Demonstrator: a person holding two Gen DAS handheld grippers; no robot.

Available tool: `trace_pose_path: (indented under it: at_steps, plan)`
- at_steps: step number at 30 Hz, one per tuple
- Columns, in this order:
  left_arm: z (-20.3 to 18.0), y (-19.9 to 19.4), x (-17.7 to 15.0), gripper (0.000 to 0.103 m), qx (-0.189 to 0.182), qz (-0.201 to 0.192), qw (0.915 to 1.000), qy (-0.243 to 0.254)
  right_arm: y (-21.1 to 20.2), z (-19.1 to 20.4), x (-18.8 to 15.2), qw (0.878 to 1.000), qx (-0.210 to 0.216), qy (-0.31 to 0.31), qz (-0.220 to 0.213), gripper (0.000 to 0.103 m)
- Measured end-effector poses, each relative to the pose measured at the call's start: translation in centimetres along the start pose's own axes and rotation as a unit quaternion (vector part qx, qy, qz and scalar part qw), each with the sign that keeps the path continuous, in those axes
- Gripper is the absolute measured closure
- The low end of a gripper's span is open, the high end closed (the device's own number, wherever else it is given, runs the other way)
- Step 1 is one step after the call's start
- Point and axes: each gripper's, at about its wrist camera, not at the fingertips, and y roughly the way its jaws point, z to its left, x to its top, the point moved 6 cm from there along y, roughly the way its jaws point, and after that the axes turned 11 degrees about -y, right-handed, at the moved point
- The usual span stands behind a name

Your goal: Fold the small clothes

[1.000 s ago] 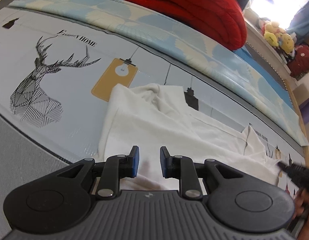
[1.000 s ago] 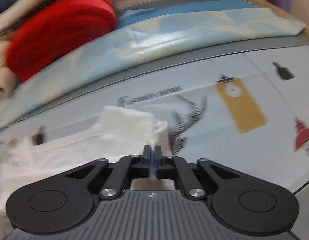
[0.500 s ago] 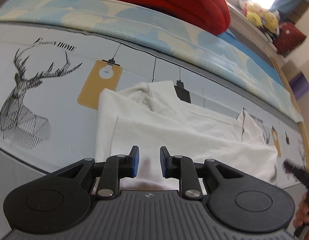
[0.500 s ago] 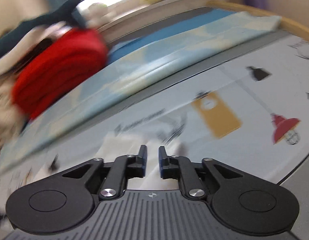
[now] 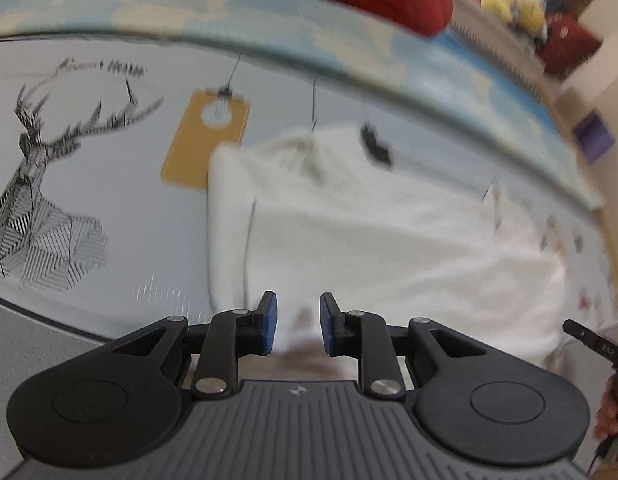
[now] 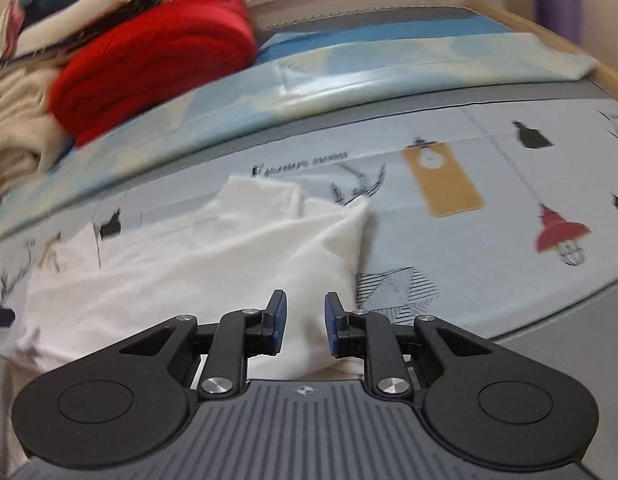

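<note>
White garment (image 5: 369,248): one small item of soft, plain cloth, laid flat and partly folded on a pale printed sheet (lamps, a stag, lettering). A folded-over layer is seen along one side, its edge running straight, while the far end is left rumpled and bunched (image 6: 265,200). A long seam line is visible near the left edge in the left wrist view.

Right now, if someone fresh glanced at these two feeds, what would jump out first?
The white garment lying partly folded on the printed sheet, spread just ahead of both grippers. Behind it, the bright red blanket is piled at the far side of the bed. Nearest the lens, the left gripper and right gripper each show blue pads parted over the cloth, gripping nothing.
</note>
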Motion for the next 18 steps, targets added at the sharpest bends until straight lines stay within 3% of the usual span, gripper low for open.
trace_pose_path:
  at_steps: [1, 2, 3, 5, 8, 10, 12, 13, 15, 18]
  plan:
    - [0.5, 0.8, -0.6, 0.079, 0.022, 0.007, 0.9997, 0.008, 1.0, -0.6, -0.9, 0.999, -0.030, -0.011, 0.031, 0.081]
    - [1.0, 1.4, -1.1, 0.079, 0.040, 0.011, 0.9990, 0.015, 1.6, -1.4, -2.0, 0.997, -0.051, -0.007, 0.055, 0.069]
    - [1.2, 1.5, -1.5, 0.079, 0.037, 0.010, 0.9991, 0.019, 1.0, -2.4, -2.6, 0.997, -0.052, 0.023, 0.050, 0.060]
    - [1.1, 0.6, -1.6, 0.079, 0.036, 0.003, 0.9992, 0.017, -1.1, -3.4, -3.2, 0.995, -0.051, 0.068, 0.049, 0.065]
    - [0.4, -0.6, -1.9, 0.076, -0.005, -0.051, 0.9976, 0.047, -5.8, -3.5, -4.4, 0.995, -0.050, 0.080, 0.017, 0.064]
    - [0.9, 1.0, -3.6, 0.076, 0.035, -0.026, 0.9953, 0.087, -8.7, -3.3, -5.3, 0.995, -0.047, 0.086, 0.001, 0.064]
    - [0.3, -0.3, -4.7, 0.076, 0.051, -0.041, 0.9896, 0.128, -11.9, -2.8, -6.5, 0.995, -0.042, 0.086, -0.018, 0.064]
    - [-0.1, -1.6, -4.9, 0.076, 0.061, -0.046, 0.9877, 0.136, -13.6, -2.7, -7.2, 0.995, -0.043, 0.085, -0.032, 0.064]
    - [-0.9, -5.4, -5.4, 0.075, 0.037, -0.088, 0.9862, 0.135, -16.7, -2.2, -8.6, 0.994, -0.035, 0.082, -0.061, 0.064]
    - [-1.0, -10.2, -7.2, 0.075, 0.023, -0.116, 0.9846, 0.129, -19.1, -1.5, -10.6, 0.993, -0.017, 0.080, -0.085, 0.064]
